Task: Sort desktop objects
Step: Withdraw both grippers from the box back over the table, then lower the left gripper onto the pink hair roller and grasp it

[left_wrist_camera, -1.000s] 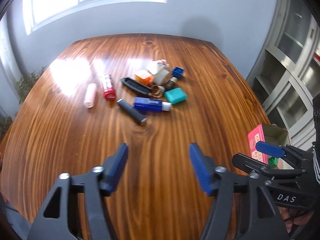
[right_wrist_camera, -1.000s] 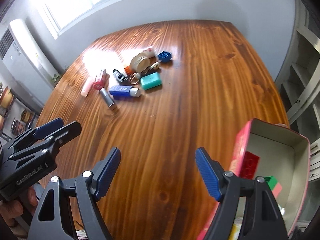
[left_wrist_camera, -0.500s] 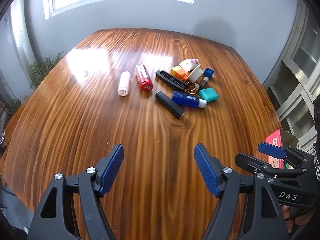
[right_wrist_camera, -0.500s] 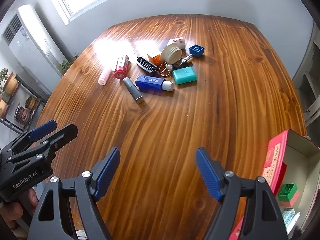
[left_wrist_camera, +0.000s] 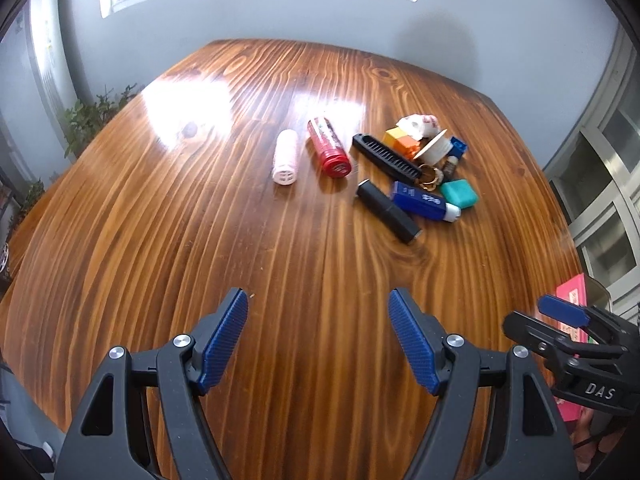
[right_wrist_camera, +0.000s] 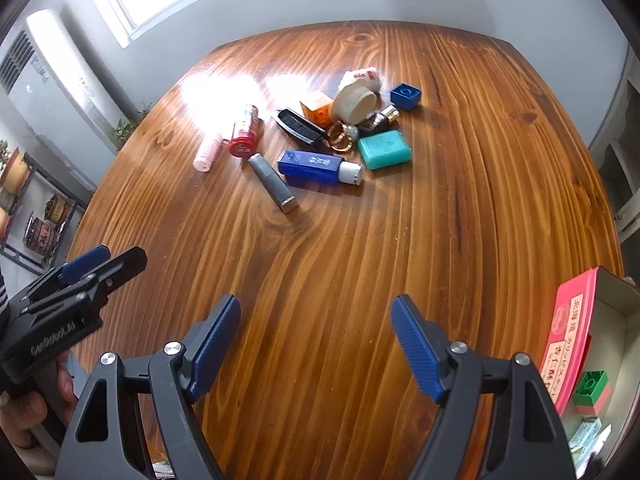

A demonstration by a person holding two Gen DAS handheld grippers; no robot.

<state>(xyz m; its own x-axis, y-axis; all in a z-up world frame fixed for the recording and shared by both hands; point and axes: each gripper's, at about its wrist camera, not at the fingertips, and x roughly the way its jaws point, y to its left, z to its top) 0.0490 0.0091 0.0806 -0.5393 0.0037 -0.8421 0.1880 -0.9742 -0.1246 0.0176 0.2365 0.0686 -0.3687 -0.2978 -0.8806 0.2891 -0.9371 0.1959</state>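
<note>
A cluster of small objects lies on the far half of the wooden table (right_wrist_camera: pixel 360 272): pink tube (left_wrist_camera: pixel 286 156), red can (left_wrist_camera: pixel 329 148), black comb (left_wrist_camera: pixel 387 157), grey-black lipstick (right_wrist_camera: pixel 273 182), blue bottle (right_wrist_camera: pixel 318 168), teal case (right_wrist_camera: pixel 385 149), orange block (right_wrist_camera: pixel 318 109), white jar (right_wrist_camera: pixel 354 101), blue brick (right_wrist_camera: pixel 405 96). My left gripper (left_wrist_camera: pixel 318 336) is open and empty above the near table. My right gripper (right_wrist_camera: pixel 316 340) is open and empty too. A pink box (right_wrist_camera: pixel 580 344) at the right holds a green brick (right_wrist_camera: pixel 591 387).
A white wall and window lie beyond the table. White cabinets (left_wrist_camera: pixel 600 184) stand at the right. Plants (left_wrist_camera: pixel 92 120) and shelves stand at the left. The right gripper also shows in the left wrist view (left_wrist_camera: pixel 568 332), the left gripper in the right wrist view (right_wrist_camera: pixel 72 288).
Both views have swung left and pulled back; the object cluster now sits further right in the left view, and the pink box has slid toward the right edge. Both grippers stay open.
</note>
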